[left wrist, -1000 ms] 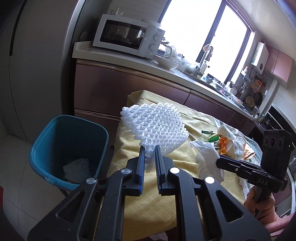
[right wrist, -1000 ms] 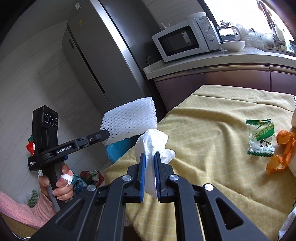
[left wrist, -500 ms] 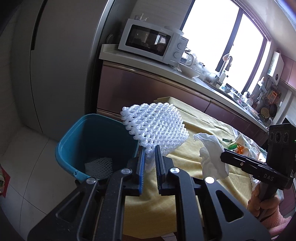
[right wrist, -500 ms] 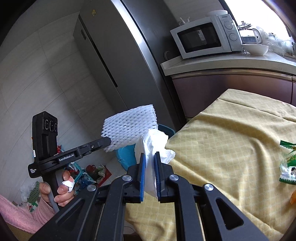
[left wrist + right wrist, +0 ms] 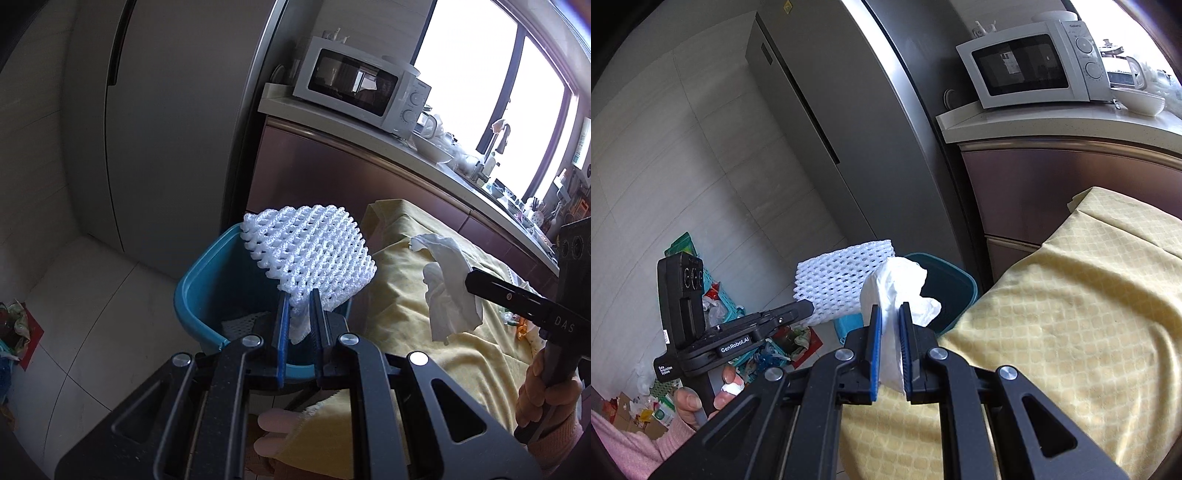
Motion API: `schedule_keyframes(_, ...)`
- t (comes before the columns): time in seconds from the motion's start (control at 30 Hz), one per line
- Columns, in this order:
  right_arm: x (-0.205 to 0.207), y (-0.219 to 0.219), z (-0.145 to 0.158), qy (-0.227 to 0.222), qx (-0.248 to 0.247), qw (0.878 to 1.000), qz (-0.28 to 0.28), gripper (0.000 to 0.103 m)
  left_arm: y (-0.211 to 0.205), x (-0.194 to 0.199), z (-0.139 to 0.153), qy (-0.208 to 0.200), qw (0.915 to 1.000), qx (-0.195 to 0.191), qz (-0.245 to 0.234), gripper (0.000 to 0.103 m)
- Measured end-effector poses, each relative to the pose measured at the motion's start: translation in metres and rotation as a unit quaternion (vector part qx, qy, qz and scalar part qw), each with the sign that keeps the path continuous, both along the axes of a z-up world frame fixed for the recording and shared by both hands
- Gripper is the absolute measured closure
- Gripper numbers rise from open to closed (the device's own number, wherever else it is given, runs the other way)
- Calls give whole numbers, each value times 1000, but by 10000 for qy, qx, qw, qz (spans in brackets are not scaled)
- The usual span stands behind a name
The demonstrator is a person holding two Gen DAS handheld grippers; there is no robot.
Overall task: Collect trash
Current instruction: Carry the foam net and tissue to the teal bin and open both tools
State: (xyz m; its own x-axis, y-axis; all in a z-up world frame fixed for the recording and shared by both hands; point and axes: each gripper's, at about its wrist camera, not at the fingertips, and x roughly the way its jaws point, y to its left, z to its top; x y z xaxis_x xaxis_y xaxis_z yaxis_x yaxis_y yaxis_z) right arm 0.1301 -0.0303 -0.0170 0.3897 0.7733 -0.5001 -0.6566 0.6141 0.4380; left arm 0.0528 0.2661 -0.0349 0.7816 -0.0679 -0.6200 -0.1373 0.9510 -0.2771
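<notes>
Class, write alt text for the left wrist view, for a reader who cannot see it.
The left gripper pinches a white foam fruit net above an open teal bin on the floor beside a table with a yellow cloth. At the right, the right gripper holds a crumpled white tissue over the cloth; a microwave sits on the counter behind.

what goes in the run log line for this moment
left tool: shut on foam net above teal bin | right tool: shut on tissue near bin | neither released
</notes>
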Motion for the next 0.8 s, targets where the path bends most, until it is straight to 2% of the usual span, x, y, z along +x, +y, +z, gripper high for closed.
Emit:
schedule_keyframes(0.3,21,38,-4,184,-183,9996,80,93,12,14,-20,286,9993,105,229,92)
schedule_keyframes(0.8,48,94,-37,641,-719,9952,178,91,16,43,-49,681,9963,320,426,89)
